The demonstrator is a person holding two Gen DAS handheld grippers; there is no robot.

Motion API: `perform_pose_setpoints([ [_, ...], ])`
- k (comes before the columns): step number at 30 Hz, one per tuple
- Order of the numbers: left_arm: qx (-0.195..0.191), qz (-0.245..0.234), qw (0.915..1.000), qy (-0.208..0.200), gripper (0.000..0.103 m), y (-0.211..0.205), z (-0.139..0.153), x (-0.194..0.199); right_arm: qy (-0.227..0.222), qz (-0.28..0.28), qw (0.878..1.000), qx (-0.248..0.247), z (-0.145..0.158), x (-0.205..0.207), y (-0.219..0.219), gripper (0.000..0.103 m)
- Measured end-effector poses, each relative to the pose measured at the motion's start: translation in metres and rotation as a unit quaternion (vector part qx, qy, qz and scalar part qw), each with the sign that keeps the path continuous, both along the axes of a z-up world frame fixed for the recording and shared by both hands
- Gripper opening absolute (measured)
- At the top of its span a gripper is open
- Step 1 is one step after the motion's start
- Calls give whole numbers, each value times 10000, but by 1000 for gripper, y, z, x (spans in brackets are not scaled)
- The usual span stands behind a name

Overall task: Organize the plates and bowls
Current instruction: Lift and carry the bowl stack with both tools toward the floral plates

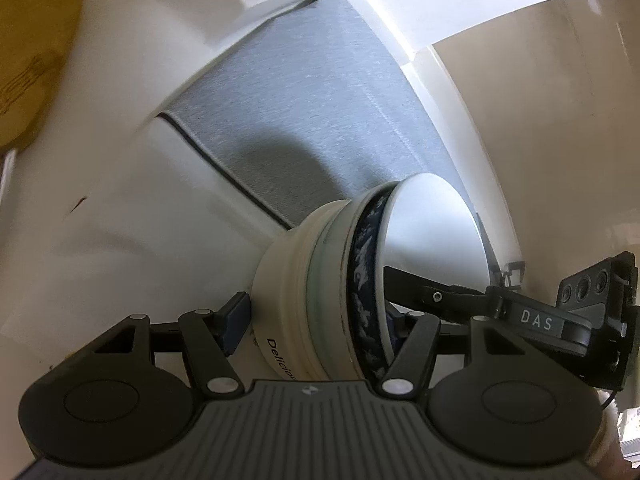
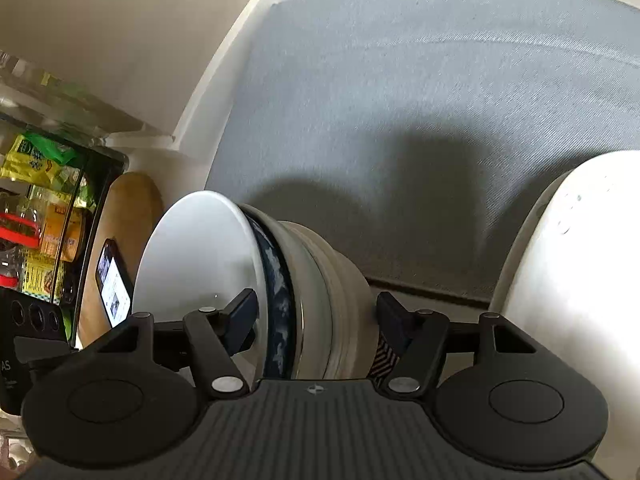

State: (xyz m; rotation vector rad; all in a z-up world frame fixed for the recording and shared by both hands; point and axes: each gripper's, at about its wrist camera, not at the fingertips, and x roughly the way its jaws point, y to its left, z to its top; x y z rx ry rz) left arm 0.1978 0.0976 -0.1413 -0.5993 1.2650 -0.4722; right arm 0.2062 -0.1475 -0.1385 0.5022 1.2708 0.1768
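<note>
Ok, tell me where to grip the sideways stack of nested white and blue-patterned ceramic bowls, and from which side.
Clamp the stack end to end: one finger inside the white innermost bowl, the other on the cream outer bowl at its foot. Come from above: it lies on its side, and its rounded walls would probably slip.

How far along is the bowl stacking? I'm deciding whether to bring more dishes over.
Done: several bowls are nested into one stack, turned on its side above the grey mat. In hand: the left gripper and right gripper each clamp that stack from opposite sides. Left: setting it down somewhere; a large white piece sits apart at the right. No plates are in view.
</note>
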Motion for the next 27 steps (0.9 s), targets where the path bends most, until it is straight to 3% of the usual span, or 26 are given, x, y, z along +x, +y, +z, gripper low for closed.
perform_pose_setpoints([
  [17,-230,-423,9985,-263,69,-38,18,16,-398,-361,9983,-234,32,-4,-36,68],
  [27,-367,-877,9946,-404,69,-85,30,22,-655,-772,9939,-433,57,-28,-70,68],
])
